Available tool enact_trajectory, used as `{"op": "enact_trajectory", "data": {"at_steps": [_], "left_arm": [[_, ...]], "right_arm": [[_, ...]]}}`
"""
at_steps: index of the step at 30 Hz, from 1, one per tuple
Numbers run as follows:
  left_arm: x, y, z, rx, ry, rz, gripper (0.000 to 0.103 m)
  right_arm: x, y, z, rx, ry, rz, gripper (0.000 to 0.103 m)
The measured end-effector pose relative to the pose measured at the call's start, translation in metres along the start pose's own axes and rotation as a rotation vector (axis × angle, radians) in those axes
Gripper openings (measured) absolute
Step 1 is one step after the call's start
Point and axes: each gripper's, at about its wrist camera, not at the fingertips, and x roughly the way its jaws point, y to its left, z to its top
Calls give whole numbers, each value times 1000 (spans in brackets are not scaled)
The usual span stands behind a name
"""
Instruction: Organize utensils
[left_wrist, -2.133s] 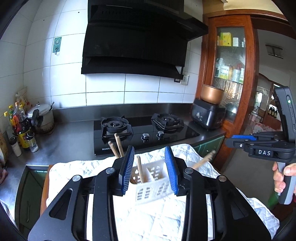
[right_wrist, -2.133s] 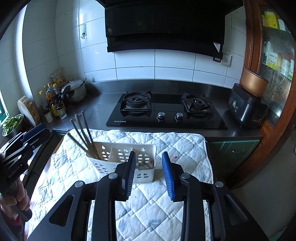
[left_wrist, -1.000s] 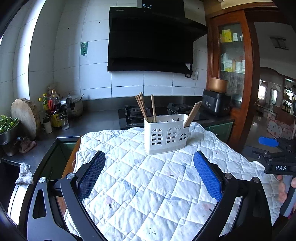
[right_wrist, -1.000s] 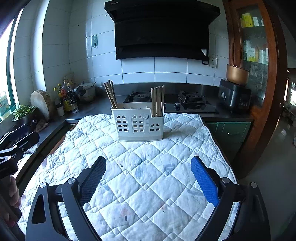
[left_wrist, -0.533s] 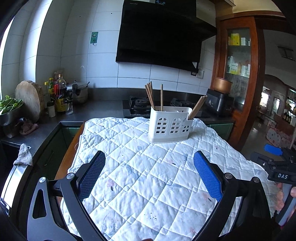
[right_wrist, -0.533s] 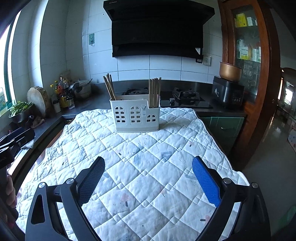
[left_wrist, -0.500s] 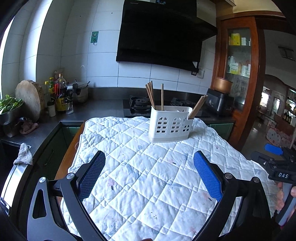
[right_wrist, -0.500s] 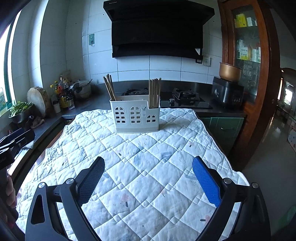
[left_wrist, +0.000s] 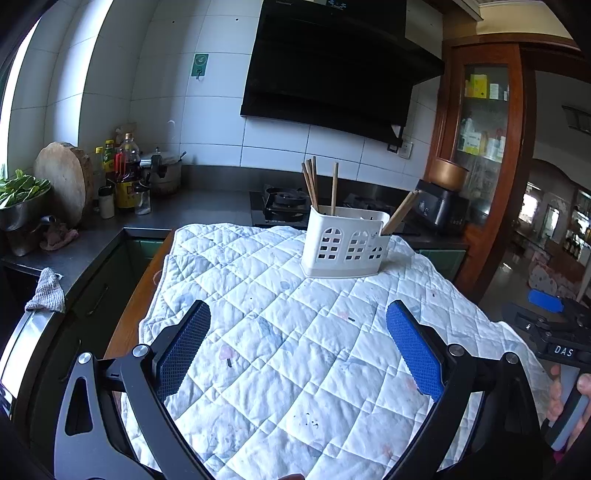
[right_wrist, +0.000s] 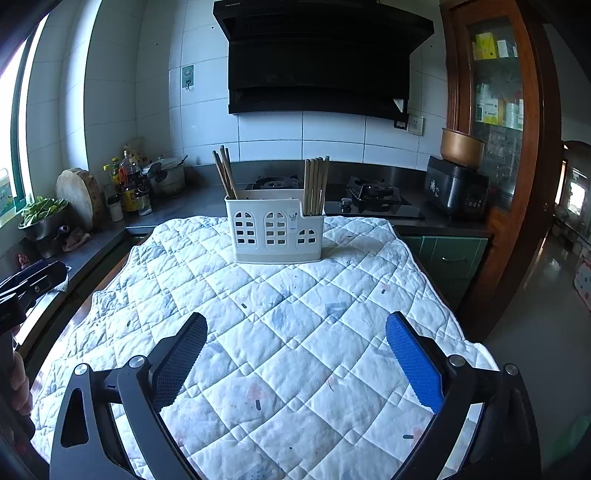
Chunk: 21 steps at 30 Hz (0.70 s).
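Quilted cloth (right_wrist: 295, 332) is covering the desk, with the white utensil holder (right_wrist: 275, 230) standing at its far end; since two seconds ago both tools are sitting further back from it. Chopsticks (right_wrist: 316, 186) are standing upright, tips down. Left tool (left_wrist: 299, 347) and right tool (right_wrist: 295, 354) are gaping wide, holding nothing.

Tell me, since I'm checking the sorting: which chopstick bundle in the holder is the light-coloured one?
The bundle at the holder's right end: pale wood, standing upright. The left-end bundle is darker and leans left.
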Motion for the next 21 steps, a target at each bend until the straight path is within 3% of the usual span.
{"op": "enact_trajectory", "data": {"at_steps": [21], "left_arm": [[6,-17,-8,63,43,-30,96]], "right_arm": [[5,-3,-3,-2,18,2,95]]}}
